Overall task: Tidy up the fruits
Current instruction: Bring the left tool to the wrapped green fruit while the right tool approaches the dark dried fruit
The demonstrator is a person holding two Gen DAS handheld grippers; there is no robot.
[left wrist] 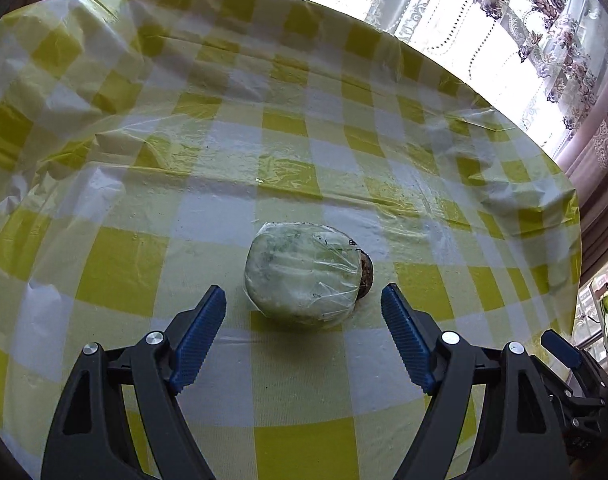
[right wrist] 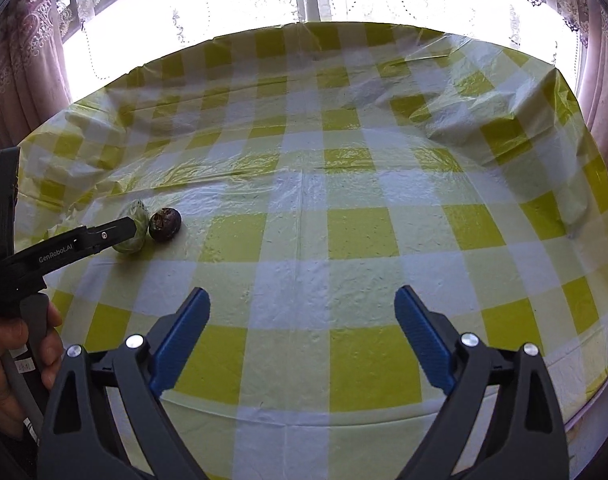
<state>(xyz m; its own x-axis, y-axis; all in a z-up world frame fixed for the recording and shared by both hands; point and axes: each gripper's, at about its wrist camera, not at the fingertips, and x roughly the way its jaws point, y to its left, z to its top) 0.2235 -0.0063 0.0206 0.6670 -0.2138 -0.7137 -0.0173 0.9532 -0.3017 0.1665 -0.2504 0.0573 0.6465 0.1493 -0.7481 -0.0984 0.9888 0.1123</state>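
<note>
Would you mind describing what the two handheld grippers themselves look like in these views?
The left gripper and the right gripper match: black plastic arms with triangular cut-outs, silver round rivets at the joints, and blue ribbed pads on the fingers. In the right wrist view the left gripper's side bears white "GenRobot.AI" lettering, and a bare hand grips its dark handle.

Checked tablecloth, wrapped fruit, dark fruit

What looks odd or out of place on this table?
The pale green wrapped produce looks like a cabbage in plastic film, not a fruit. The dark round fruit beside it looks wrinkled. The checked tablecloth is creased near its edges.
</note>
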